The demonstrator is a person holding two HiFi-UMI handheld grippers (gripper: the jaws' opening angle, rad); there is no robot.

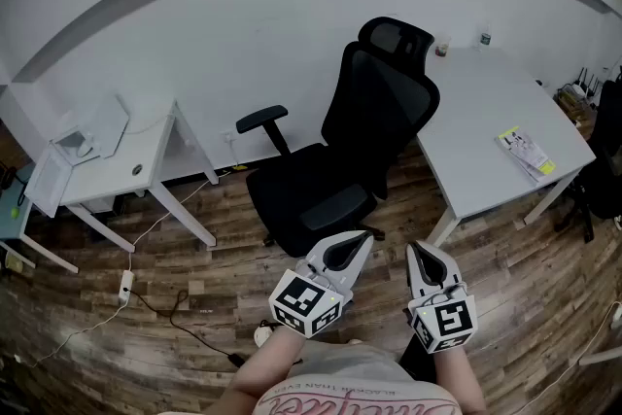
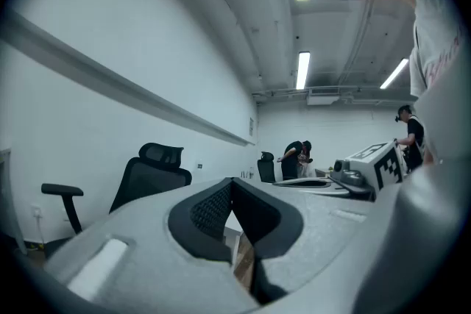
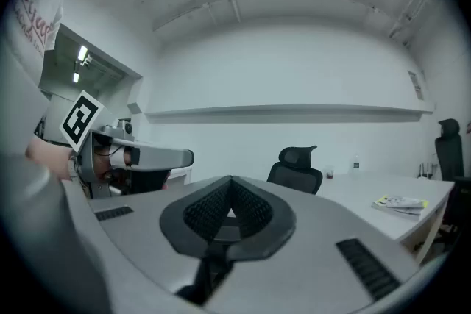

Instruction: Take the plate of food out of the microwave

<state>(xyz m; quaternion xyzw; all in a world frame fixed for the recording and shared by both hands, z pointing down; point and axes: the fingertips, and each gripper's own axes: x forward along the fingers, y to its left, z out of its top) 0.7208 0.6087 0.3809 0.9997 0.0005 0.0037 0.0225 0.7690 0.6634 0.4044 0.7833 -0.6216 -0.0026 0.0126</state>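
Observation:
No microwave and no plate of food shows in any view. My left gripper (image 1: 363, 237) is held close to the body over the wooden floor, pointing level, its jaws shut with nothing between them. My right gripper (image 1: 413, 249) is beside it, a hand's width to the right, also shut and empty. In the left gripper view the dark pads (image 2: 213, 209) meet at the tip of the left gripper (image 2: 232, 184), and the right gripper's marker cube (image 2: 388, 164) shows at the right. In the right gripper view the right gripper (image 3: 230, 181) is closed, with the left gripper (image 3: 140, 157) seen at the left.
A black office chair (image 1: 340, 160) stands straight ahead. A white desk (image 1: 486, 121) with a booklet (image 1: 526, 153) is to the right, another white desk (image 1: 146, 160) to the left. A power strip (image 1: 124, 283) and cables lie on the floor. People (image 2: 298, 158) stand far off.

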